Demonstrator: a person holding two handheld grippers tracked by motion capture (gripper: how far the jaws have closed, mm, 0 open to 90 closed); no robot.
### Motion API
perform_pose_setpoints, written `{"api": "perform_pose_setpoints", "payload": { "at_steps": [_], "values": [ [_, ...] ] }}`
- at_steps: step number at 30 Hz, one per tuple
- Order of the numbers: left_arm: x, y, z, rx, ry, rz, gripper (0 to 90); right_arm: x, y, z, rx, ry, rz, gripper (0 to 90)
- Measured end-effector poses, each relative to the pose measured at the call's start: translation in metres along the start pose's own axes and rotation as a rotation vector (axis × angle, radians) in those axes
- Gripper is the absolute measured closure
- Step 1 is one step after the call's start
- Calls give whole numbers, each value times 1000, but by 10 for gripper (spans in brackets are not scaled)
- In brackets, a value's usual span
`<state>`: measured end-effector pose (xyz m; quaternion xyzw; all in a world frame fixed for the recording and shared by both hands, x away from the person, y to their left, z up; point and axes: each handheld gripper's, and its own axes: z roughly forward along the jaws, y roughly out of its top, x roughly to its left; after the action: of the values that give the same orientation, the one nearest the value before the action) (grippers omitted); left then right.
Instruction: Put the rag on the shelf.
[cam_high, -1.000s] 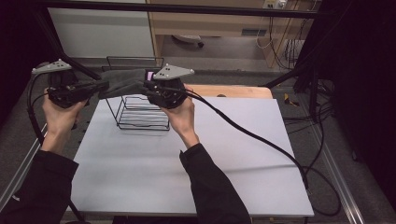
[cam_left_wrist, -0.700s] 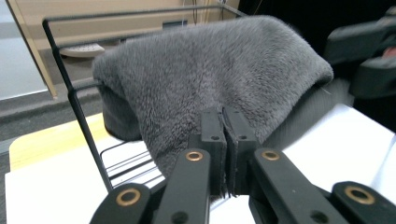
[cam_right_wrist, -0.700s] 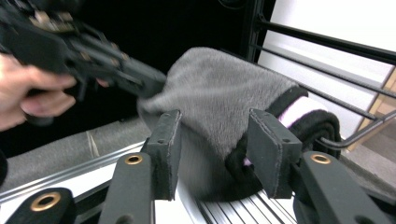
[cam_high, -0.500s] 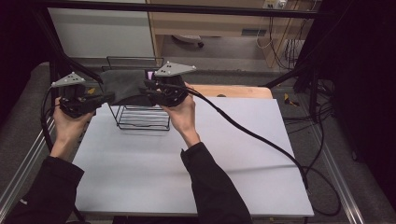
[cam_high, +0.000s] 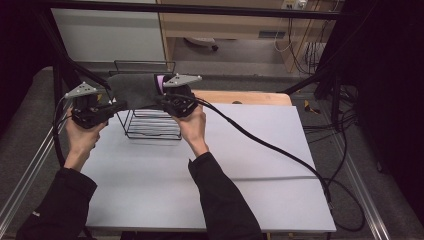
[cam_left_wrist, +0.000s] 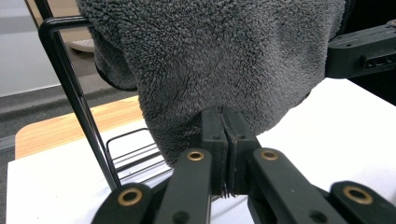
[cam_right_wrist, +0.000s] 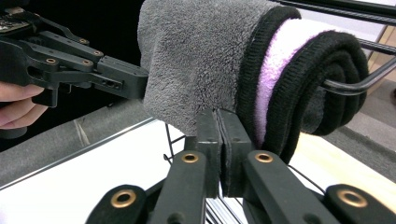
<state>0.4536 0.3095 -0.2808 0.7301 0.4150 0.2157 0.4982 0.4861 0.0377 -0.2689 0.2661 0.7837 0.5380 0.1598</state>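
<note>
A grey fleece towel (cam_high: 132, 90) with a purple inner face and black trim hangs stretched between my two grippers, just over a black wire rack (cam_high: 150, 127) at the table's back left. My left gripper (cam_high: 119, 104) pinches its left end. In the left gripper view the jaws (cam_left_wrist: 224, 126) are shut on the lower hem of the towel (cam_left_wrist: 210, 51). My right gripper (cam_high: 159, 97) holds the other end, where its jaws (cam_right_wrist: 218, 126) have just closed tight on the towel (cam_right_wrist: 196, 51) beside the rolled purple edge. A rack wire (cam_right_wrist: 359, 79) lies against that roll.
The rack stands on a white table (cam_high: 250, 150) with a wooden board (cam_high: 250, 97) at its far edge. The right gripper's thick black cable (cam_high: 270, 145) trails across the table to the right. A rack upright (cam_left_wrist: 70, 93) stands close to the left jaws. Dark frame bars run along the back.
Both hands have sunk, bringing the towel down towards the rack. The left gripper has also shifted right, closer to the rack.
</note>
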Motion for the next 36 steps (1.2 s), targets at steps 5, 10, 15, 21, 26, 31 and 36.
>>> {"api": "perform_pose_setpoints", "payload": {
  "at_steps": [5, 10, 15, 21, 26, 31, 36],
  "values": [
    [-3, 1, -6, -11, -8, 16, 821, 3, 3, -8, -34, 18, -13, 773],
    [-4, 4, -16, -15, -24, 9, 698, 6, 8, -22, -52, 40, -20, 612],
    [-5, 7, -24, -24, -21, 16, 523, 3, 15, -35, -54, 53, 4, 465],
    [-8, 5, -29, -15, -8, 29, 329, -2, 19, -52, -41, 44, 1, 287],
    [-13, -1, -29, -4, 16, 48, 203, -10, 13, -69, -40, 46, 29, 174],
    [-19, -11, -27, 15, 29, 62, 125, -21, 1, -87, -8, 52, 43, 88],
    [-25, -26, -25, 29, 36, 61, 89, -31, -17, -107, -9, 44, 45, 54]
  ]
}}
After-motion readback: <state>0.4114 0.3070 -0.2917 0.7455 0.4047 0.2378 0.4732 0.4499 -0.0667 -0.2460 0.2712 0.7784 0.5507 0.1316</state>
